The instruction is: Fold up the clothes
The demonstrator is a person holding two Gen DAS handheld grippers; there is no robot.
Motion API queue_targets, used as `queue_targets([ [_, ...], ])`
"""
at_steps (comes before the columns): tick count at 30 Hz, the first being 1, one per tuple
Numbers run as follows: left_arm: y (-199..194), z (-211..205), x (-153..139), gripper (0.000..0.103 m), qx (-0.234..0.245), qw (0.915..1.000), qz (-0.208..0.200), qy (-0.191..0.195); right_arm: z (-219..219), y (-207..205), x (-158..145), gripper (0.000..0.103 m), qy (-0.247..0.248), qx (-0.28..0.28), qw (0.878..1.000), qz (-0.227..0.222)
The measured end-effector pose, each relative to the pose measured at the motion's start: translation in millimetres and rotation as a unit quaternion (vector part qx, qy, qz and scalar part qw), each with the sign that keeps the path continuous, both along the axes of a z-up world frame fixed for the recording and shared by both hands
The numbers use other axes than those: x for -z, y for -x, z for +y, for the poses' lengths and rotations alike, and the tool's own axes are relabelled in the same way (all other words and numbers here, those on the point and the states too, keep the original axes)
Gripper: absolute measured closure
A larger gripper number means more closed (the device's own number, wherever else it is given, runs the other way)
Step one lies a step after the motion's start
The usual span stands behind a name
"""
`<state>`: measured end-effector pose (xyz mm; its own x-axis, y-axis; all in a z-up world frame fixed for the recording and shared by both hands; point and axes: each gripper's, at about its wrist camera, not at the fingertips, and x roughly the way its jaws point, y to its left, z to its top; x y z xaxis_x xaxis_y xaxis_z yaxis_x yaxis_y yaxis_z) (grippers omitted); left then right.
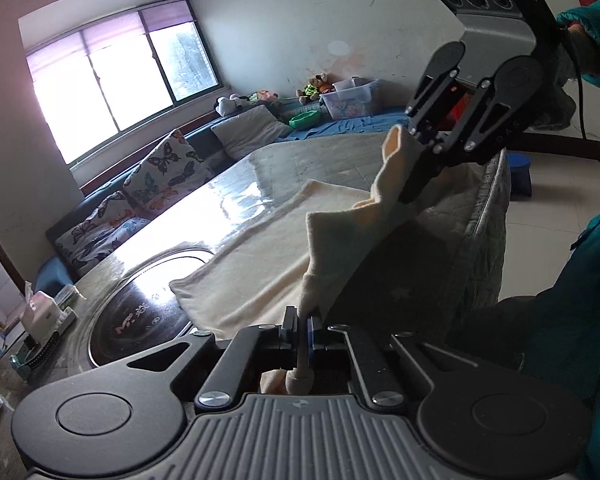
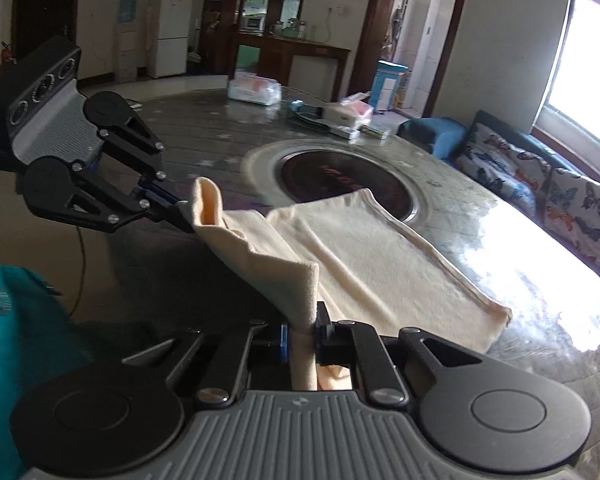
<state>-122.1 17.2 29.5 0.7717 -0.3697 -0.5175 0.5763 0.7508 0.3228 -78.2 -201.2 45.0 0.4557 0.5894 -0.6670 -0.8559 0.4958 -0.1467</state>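
Both the left gripper (image 1: 302,322) and right gripper (image 2: 303,330) pinch the cream cloth's (image 2: 380,256) near edge; the rest stretches away across the counter (image 2: 520,248).

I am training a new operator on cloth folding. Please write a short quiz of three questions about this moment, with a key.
1. True or false: both the left gripper and the right gripper are shut on the cloth.
2. Multiple choice: where does the far part of the cloth lie? A) on the sofa B) flat on the table C) on the floor
3. Fill in: the round dark inset in the table is partly covered by the ____.

Key: 1 true; 2 B; 3 cloth. Each gripper pinches a near corner and lifts it, while the far end rests on the table beside and over the inset's edge.
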Motion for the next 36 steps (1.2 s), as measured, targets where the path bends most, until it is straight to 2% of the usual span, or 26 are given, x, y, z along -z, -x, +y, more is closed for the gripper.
queue_targets([
  [4,-12,1,-4,0.098,-0.026,0.9996,-0.008,0.009,2,5,-5,0.093,-0.009,0.001,1.000,0.014],
  [10,-55,-4,-4,0.098,-0.066,0.9976,-0.018,0.011,4,-19,-10,0.093,-0.029,0.026,0.999,0.026],
  [15,-113,-4,-10,0.098,-0.091,0.9954,-0.021,0.018,3,-70,-17,0.093,-0.041,0.052,0.997,0.042],
  [18,-151,-8,-9,0.098,-0.101,0.9947,-0.018,0.010,4,-107,-9,0.093,-0.046,0.076,0.994,0.056],
  [24,-227,-20,20,0.098,-0.138,0.9901,0.023,-0.002,6,-178,9,0.093,-0.056,0.122,0.988,0.082],
  [28,-254,-21,40,0.095,-0.158,0.9865,0.042,-0.001,6,-210,37,0.091,-0.065,0.177,0.977,0.096],
  [31,-262,-17,45,0.092,-0.172,0.9839,0.045,0.012,0,-226,58,0.089,-0.091,0.227,0.962,0.122],
  [32,-264,-15,45,0.090,-0.179,0.9827,0.045,0.016,-2,-229,64,0.089,-0.097,0.243,0.957,0.124],
  [34,-265,-10,43,0.075,-0.193,0.9799,0.043,0.028,-6,-231,72,0.086,-0.104,0.269,0.950,0.122],
  [36,-261,-2,36,0.074,-0.208,0.9765,0.036,0.042,-9,-229,74,0.079,-0.107,0.284,0.946,0.116],
])
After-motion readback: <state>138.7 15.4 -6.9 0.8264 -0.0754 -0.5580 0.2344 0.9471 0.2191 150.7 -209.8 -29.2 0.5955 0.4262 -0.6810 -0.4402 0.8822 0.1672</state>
